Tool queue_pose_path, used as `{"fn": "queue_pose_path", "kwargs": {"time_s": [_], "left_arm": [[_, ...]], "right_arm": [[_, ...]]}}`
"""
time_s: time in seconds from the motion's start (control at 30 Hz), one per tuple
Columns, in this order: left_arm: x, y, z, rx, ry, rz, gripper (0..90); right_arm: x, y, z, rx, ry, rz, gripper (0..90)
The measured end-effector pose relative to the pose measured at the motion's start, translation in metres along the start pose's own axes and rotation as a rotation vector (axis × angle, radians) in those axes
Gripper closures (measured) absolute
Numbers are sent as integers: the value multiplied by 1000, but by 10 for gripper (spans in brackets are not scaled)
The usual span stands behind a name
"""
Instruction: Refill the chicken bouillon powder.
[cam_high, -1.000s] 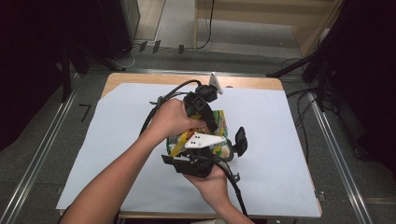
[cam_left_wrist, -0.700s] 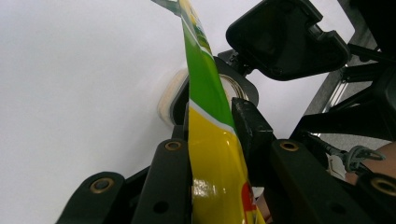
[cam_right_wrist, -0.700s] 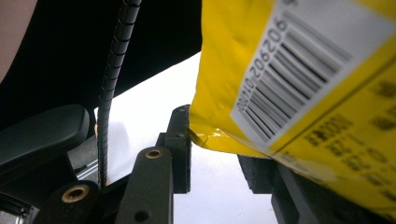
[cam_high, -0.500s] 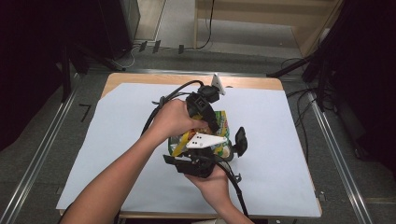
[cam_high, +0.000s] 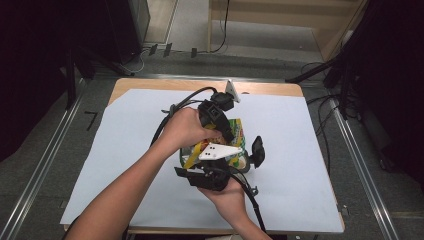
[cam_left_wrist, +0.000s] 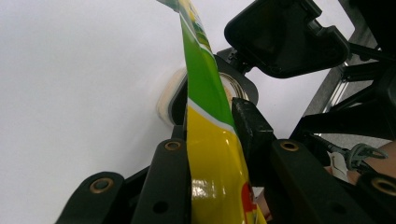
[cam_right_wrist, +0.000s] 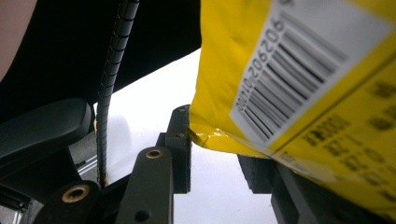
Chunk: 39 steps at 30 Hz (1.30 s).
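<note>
High view: yellow-and-green snack bag (cam_high: 235, 131) sits near the middle of the table (cam_high: 310, 130), raised between the two grippers over the white sheet (cam_high: 130, 165). Left gripper view: left gripper (cam_left_wrist: 210, 144) has its jaws nearly closed, pads pressing both faces of the bag's flat edge. Right gripper view: right gripper (cam_right_wrist: 219, 149) has its jaws set narrowly around the bag's sealed corner by the barcode (cam_right_wrist: 289, 79); pad contact cannot be told. Black cable (cam_high: 170, 117) trails toward the far edge.
</note>
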<state>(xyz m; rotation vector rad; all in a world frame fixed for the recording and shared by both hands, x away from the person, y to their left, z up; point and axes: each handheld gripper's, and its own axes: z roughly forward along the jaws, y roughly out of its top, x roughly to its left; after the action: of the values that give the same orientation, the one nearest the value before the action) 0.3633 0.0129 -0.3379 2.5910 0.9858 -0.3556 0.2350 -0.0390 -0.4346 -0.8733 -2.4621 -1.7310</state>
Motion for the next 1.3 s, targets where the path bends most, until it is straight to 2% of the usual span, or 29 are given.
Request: {"fn": "queue_pose_path", "kwargs": {"time_s": [0.13,0.33,0.47,0.57,0.9,1.13,1.3], "left_arm": [[-1,-2,-1,-3,5,3,764],[-3,-7,-4,-9,6,7,758],[1,-12,-4,-29,-8,2,768],[3,-17,-4,-41,-25,1,769],[5,-29,-4,-83,-46,7,790],[8,-34,0,-95,-57,3,809],[9,-40,0,-113,-69,3,809]], "right_arm": [[1,0,1,0,1,-4,688],[2,0,2,10,36,-27,699],[2,-1,4,15,41,-48,687],[3,-4,6,18,52,-47,675],[5,-11,11,26,29,-106,665],[5,-19,13,21,28,-97,658],[6,-22,16,32,20,-115,661]]}}
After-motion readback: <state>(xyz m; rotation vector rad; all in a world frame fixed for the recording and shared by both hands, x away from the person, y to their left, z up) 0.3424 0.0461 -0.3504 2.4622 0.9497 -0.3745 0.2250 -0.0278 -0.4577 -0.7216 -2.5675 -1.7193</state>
